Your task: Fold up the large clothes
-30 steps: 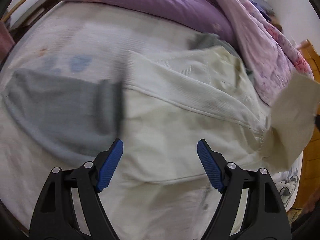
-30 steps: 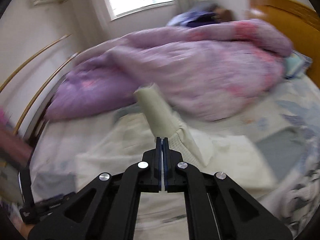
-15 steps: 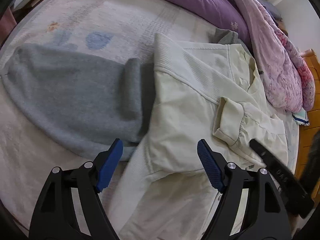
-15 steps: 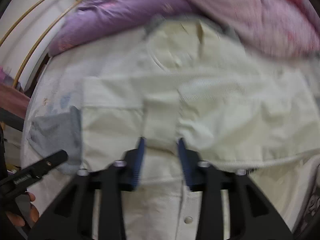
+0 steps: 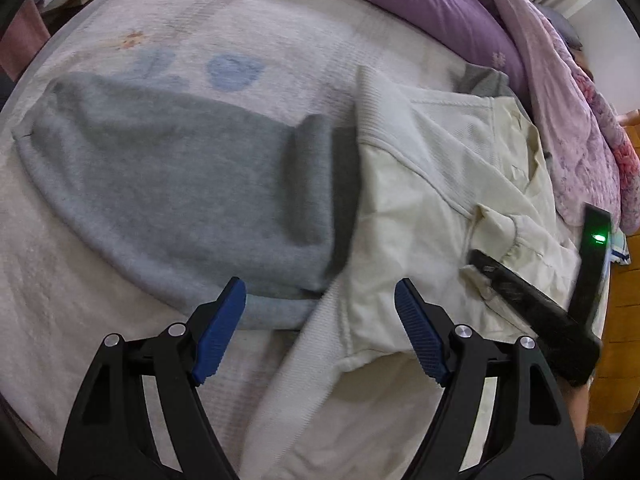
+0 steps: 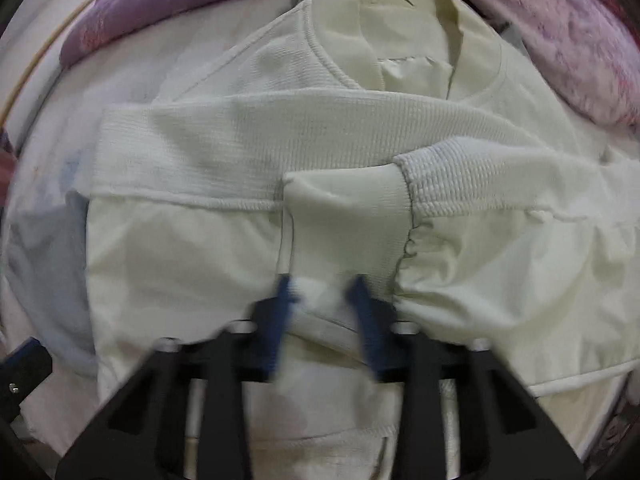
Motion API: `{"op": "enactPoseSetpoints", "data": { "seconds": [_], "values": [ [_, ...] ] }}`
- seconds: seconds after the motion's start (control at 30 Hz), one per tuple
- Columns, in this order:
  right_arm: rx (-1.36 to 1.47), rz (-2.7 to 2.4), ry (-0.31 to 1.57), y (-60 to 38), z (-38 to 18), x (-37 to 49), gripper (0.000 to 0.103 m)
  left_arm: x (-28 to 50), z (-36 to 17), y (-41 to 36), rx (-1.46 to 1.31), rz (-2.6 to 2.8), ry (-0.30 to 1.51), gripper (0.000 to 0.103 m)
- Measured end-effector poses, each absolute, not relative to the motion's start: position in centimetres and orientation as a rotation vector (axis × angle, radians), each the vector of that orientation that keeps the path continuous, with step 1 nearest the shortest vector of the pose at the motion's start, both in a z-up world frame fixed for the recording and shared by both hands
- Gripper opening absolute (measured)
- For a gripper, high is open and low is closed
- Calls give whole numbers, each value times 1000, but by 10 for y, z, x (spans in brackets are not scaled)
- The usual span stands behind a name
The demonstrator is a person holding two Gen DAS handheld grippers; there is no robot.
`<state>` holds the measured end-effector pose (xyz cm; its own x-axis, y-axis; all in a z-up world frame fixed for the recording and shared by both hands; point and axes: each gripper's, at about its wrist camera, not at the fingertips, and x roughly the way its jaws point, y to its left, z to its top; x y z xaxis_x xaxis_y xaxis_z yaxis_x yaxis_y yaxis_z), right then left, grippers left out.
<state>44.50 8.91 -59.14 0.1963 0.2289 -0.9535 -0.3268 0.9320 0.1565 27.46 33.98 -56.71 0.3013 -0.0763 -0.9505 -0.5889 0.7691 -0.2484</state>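
A cream-coloured jacket with ribbed knit sleeves and smooth woven body panels (image 6: pixel 224 264) lies spread flat on the bed, collar away from the right hand-held gripper (image 6: pixel 322 300). One sleeve is folded across the chest, and its smooth, gathered cuff (image 6: pixel 344 220) rests just ahead of that hand-held gripper's blue fingertips (image 6: pixel 285 288). These stand a little apart, with nothing pinched between them; the picture is blurred there. The ribbing looks waffled and soft, while the front panels are sleeker and faintly creased.

The left hand-held gripper (image 5: pixel 320 320) hovers with its jaws spread wide over the jacket's side edge. Ahead and to its left, a grey fleecy sweatshirt (image 5: pixel 180 200) lies flat, its edge tucked under the jacket. Both garments rest on a pale, textured bedsheet with faint blue prints (image 5: pixel 224 32). Beyond them, a bulky purple and pink floral quilt (image 5: pixel 560 92) is heaped along the far side.
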Motion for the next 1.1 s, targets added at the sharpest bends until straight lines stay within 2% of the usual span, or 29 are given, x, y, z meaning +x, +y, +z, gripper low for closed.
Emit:
{"op": "enactPoseSetpoints", "data": {
  "seconds": [0.17, 0.37, 0.43, 0.5, 0.53, 0.6, 0.73, 0.77, 0.8, 0.87, 0.97, 1.1],
  "values": [
    [77, 584, 1264, 108, -537, 421, 13, 265, -556, 366, -669, 424, 1186, 77],
    [288, 799, 1334, 152, -542, 398, 14, 258, -535, 390, -650, 498, 1125, 77],
    [372, 819, 1409, 152, -563, 405, 18, 259, -533, 393, -625, 514, 1125, 77],
    [330, 778, 1436, 146, -569, 411, 23, 264, -536, 389, -630, 503, 1135, 77],
    [309, 767, 1410, 136, -564, 416, 24, 268, -539, 386, -637, 491, 1140, 77],
    [306, 781, 1341, 105, -545, 425, 37, 282, -545, 371, -638, 448, 1156, 77],
    [207, 635, 1211, 20, -518, 457, 40, 318, -558, 330, -609, 328, 1189, 77],
    [185, 550, 1210, -10, -519, 471, 36, 327, -561, 320, -608, 296, 1198, 77],
    [151, 476, 1222, -36, -523, 482, 21, 335, -564, 311, -608, 272, 1202, 77],
    [104, 331, 1260, -88, -535, 503, 5, 354, -574, 289, -594, 201, 1221, 77],
    [65, 199, 1365, -140, -569, 518, 2, 375, -597, 263, -528, 177, 1307, 77],
    [161, 203, 1457, -170, -614, 528, 0, 389, -630, 255, -498, 160, 1390, 78]
  ]
}}
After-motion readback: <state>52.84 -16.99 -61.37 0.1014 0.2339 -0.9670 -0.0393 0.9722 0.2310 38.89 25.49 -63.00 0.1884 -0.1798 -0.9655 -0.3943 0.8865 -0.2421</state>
